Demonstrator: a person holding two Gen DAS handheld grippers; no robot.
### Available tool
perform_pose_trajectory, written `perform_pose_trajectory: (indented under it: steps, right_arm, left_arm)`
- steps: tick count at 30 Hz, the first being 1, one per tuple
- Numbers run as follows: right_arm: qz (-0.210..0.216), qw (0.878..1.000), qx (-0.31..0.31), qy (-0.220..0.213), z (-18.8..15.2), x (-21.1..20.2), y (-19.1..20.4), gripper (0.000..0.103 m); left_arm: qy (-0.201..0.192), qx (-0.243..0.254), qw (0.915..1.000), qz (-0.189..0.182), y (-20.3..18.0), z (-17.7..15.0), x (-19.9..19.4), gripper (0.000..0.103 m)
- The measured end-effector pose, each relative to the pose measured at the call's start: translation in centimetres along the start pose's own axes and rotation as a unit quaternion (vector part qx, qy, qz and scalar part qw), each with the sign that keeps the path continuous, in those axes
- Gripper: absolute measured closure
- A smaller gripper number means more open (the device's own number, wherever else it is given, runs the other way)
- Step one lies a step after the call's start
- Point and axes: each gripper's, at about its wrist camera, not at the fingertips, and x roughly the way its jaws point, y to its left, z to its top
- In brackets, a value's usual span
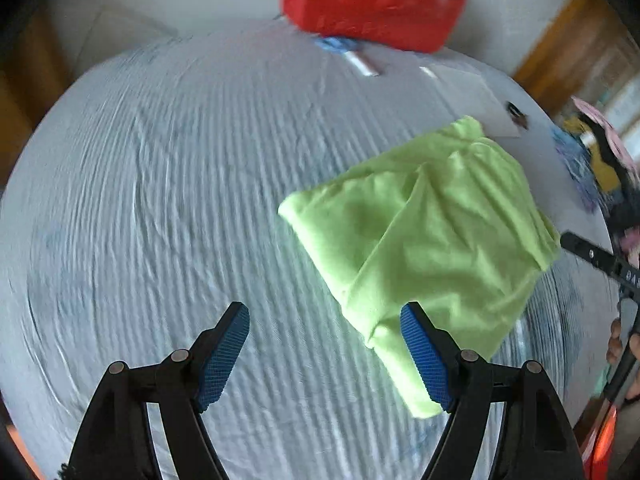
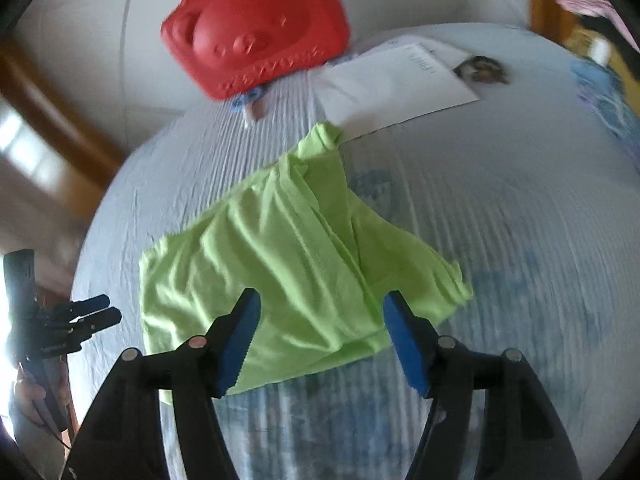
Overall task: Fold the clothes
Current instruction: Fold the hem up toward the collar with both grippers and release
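The left gripper (image 1: pixel 325 354) hangs with its jaws spread wide and nothing between them, above the ribbed pale bedsheet (image 1: pixel 160 200). Just right of it lies the lime-green garment (image 1: pixel 420 240), folded into a loose bundle. The right gripper (image 2: pixel 320 340) hovers over the garment's near edge, jaws likewise apart and empty. A red bag (image 2: pixel 256 28) sits at the far side.

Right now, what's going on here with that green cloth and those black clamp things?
A person is folding clothes with a hand-held gripper in each hand. A light green garment, already folded over on itself but rumpled, lies on a pale striped sheet. The left hand-held gripper and the right hand-held gripper are both open and hold nothing. A red bear-faced bag and a white paper sit beyond the garment.
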Motion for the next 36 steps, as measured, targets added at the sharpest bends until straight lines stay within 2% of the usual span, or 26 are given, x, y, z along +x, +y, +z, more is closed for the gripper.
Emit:
perform_pose_trajectory:
  steps: [3,4,5,6,7,9,11,13,14,16,17,19,20,21,23,28,32,33,34,35,36]
  right_arm:
    - [0.022,0.998,-0.048,0.047,0.3,2.8,-0.2,0.040]
    - [0.016,0.995,-0.070,0.063,0.1,3.7,0.0,0.045]
    - [0.009,0.993,-0.095,0.068,0.0,4.0,0.4,0.079]
    - [0.003,0.990,-0.122,0.065,0.0,3.7,0.9,0.090]
    - [-0.003,0.987,-0.148,0.061,0.1,3.5,1.3,0.092]
    - [-0.010,0.987,-0.154,0.039,1.1,1.9,0.6,0.093]
    - [-0.017,0.988,-0.148,0.029,2.0,0.7,-0.7,0.093]
    - [-0.026,0.989,-0.138,0.056,2.0,1.2,-2.4,0.093]
    - [-0.031,0.988,-0.133,0.070,2.0,1.5,-3.3,0.088]
    - [-0.040,0.987,-0.123,0.097,1.9,2.1,-5.0,0.072]
    - [-0.036,0.987,-0.120,0.096,2.1,1.8,-5.5,0.065]
    - [-0.019,0.990,-0.119,0.074,2.6,0.4,-5.8,0.063]
    - [-0.005,0.991,-0.118,0.061,3.4,-0.1,-5.8,0.058]
    - [0.014,0.992,-0.117,0.047,4.4,-0.6,-5.5,0.049]
    - [0.044,0.992,-0.119,0.025,6.2,-1.2,-4.9,0.043]
    - [0.068,0.985,-0.156,0.044,10.1,3.4,-1.5,0.042]
    - [0.064,0.978,-0.186,0.072,11.1,6.8,0.3,0.042]
    - [0.067,0.974,-0.196,0.086,11.1,7.7,0.7,0.051]
    - [0.071,0.970,-0.209,0.101,11.1,8.6,1.2,0.072]
    - [0.065,0.965,-0.230,0.103,10.8,8.8,1.9,0.098]
    - [0.053,0.960,-0.257,0.095,10.4,8.6,2.7,0.098]
  left_arm:
    - [-0.007,-0.051,0.9985,0.017,-0.4,-0.7,0.9,0.024]
    - [-0.010,-0.062,0.9977,0.025,-0.6,-0.9,1.2,0.024]
    - [-0.010,-0.077,0.9963,0.038,-0.9,-1.0,1.6,0.024]
    - [-0.009,-0.087,0.9952,0.044,-1.0,-1.0,1.8,0.024]
    - [-0.010,-0.097,0.9943,0.044,-1.2,-1.1,1.9,0.024]
    - [-0.013,-0.111,0.9927,0.046,-1.5,-1.0,2.1,0.024]
    - [-0.013,-0.107,0.9927,0.055,-2.2,-0.6,2.7,0.024]
    - [-0.007,-0.106,0.9927,0.057,-2.8,-0.2,3.7,0.024]
    - [-0.003,-0.108,0.9926,0.055,-3.0,0.0,4.2,0.024]
    - [0.002,-0.112,0.9922,0.055,-3.4,0.2,4.7,0.024]
    - [-0.001,-0.112,0.9922,0.054,-3.5,0.2,4.5,0.024]
    - [-0.007,-0.113,0.9922,0.052,-3.6,0.1,4.1,0.024]
    - [-0.013,-0.115,0.9920,0.051,-3.5,0.2,3.7,0.024]
    - [-0.018,-0.117,0.9917,0.051,-3.4,0.3,3.3,0.024]
    - [-0.031,-0.130,0.9903,0.038,-3.2,0.8,2.6,0.024]
    - [-0.032,-0.133,0.9902,0.029,-3.4,2.9,4.1,0.024]
    - [-0.033,-0.149,0.9882,0.016,-2.9,4.2,5.7,0.026]
    - [-0.037,-0.148,0.9882,0.013,-2.9,4.6,6.0,0.031]
    - [-0.042,-0.146,0.9884,0.009,-3.0,4.9,6.2,0.043]
    - [-0.044,-0.144,0.9886,0.008,-3.1,5.0,6.2,0.075]
    - [-0.046,-0.143,0.9885,0.014,-3.1,5.2,6.2,0.081]
